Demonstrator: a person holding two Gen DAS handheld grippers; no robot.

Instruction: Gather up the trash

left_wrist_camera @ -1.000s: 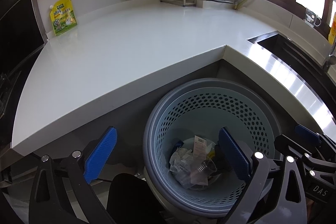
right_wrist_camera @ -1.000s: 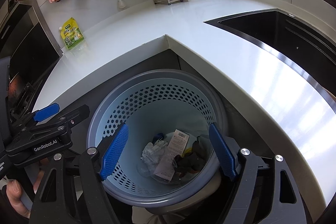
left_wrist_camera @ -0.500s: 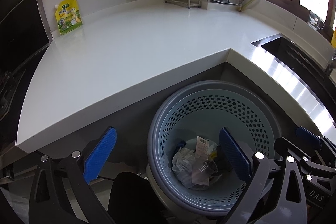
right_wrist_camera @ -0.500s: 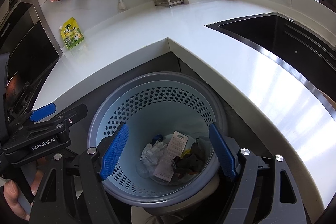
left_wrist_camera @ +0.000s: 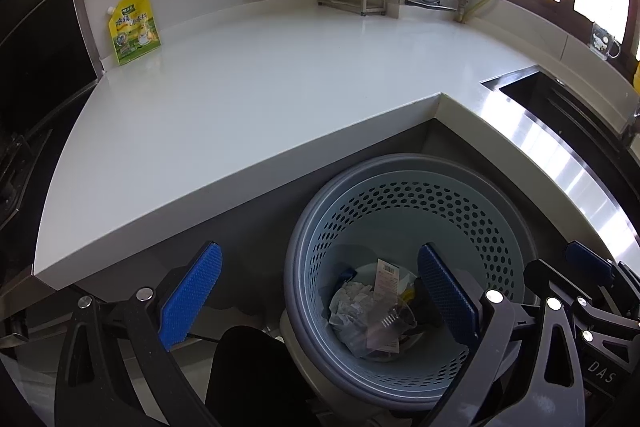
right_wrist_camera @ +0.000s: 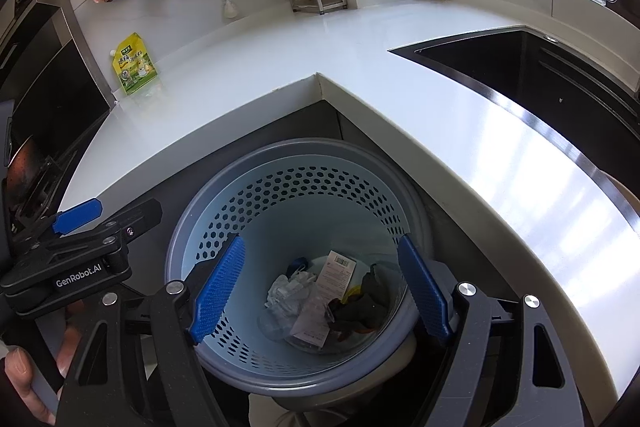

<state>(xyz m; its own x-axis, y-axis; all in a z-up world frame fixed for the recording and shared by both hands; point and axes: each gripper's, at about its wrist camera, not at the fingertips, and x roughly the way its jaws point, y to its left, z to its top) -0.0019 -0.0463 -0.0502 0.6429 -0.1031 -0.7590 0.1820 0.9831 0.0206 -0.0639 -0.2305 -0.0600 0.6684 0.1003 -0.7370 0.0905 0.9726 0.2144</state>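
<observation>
Trash in bin, both claws apart, nothing held.
"GenRobot.AI" on left claw [right_wrist_camera: 76, 223]; right claw [right_wrist_camera: 320, 287] over basket [right_wrist_camera: 280, 187] w/ trash [right_wrist_camera: 320, 299], barcode tag on top. Tabletop [left_wrist_camera: 260, 87] bare but for yellow pouch [left_wrist_camera: 134, 27] at back wall; sink [right_wrist_camera: 540, 67] right.

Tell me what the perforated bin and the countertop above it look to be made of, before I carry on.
The bin looks like moulded plastic, matte blue-grey: uniform colour, regular hexagonal holes in its wall, a smooth rolled rim. The countertop looks like white solid-surface or polished stone: glossy, it mirrors the window light, with a thick square front edge. Which one, I cannot tell.
</observation>
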